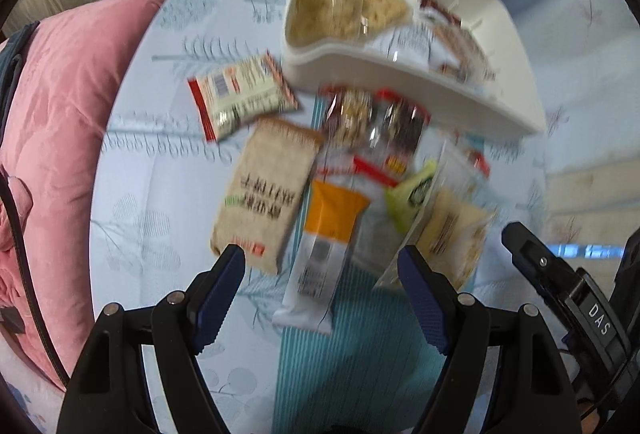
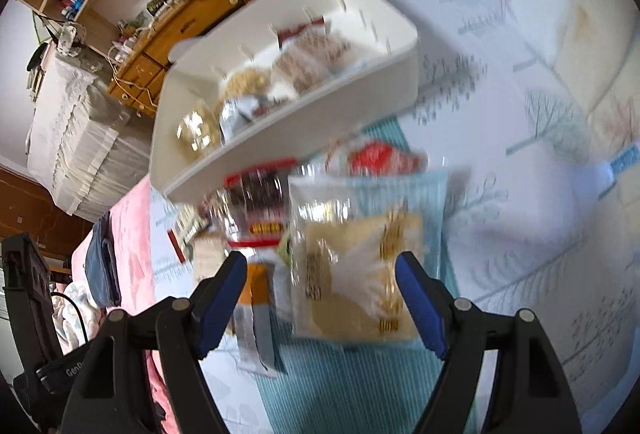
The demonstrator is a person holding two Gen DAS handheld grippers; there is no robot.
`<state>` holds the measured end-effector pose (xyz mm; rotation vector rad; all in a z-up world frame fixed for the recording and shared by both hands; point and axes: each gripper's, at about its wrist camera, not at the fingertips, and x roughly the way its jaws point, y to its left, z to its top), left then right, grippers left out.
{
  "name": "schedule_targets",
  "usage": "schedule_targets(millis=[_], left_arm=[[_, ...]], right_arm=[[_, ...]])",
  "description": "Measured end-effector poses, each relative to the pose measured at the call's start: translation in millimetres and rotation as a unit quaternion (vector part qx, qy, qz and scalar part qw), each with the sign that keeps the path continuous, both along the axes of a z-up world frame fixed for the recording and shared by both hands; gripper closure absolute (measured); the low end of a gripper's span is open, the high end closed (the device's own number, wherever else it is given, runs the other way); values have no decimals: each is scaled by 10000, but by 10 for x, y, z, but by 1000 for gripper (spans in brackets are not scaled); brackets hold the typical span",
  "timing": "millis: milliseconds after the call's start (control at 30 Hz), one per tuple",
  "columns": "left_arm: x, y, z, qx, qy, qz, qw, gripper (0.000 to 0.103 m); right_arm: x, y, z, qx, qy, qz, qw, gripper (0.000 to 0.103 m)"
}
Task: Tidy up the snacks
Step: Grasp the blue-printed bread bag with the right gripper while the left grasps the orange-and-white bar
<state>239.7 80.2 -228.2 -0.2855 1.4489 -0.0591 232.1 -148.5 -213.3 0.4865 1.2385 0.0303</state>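
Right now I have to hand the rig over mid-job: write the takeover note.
Left gripper: open, empty, over the orange-and-white bar wrapper.
Right gripper: open, empty, over the clear pack of pale yellow crackers.
White bin sits at the far side of the pile on the bed sheet; it already holds several snacks, including noodle-like blocks.
Left outside: the bar, the crackers, the brown paper-look pack, the red-edged packet, the red-and-clear nut pack and a green packet partly buried.
Both views are blurred; recheck before gripping.
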Motion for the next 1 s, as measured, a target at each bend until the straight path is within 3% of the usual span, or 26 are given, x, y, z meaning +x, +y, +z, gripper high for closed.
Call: schedule_targets(millis=[167, 467, 733, 1000], left_arm=[[-153, -90, -224, 64, 232, -224, 9995, 26], [-407, -237, -638, 46, 592, -411, 9974, 26], [-531, -380, -856, 135, 717, -537, 9959, 31], [-470, -565, -870, 327, 534, -510, 9967, 33]], right_arm=[[-138, 50, -259, 52, 341, -85, 9994, 13], [-295, 27, -641, 146, 812, -368, 9959, 11], [-326, 62, -762, -206, 868, -370, 9953, 4], [-181, 123, -828, -482, 889, -307, 9944, 0]])
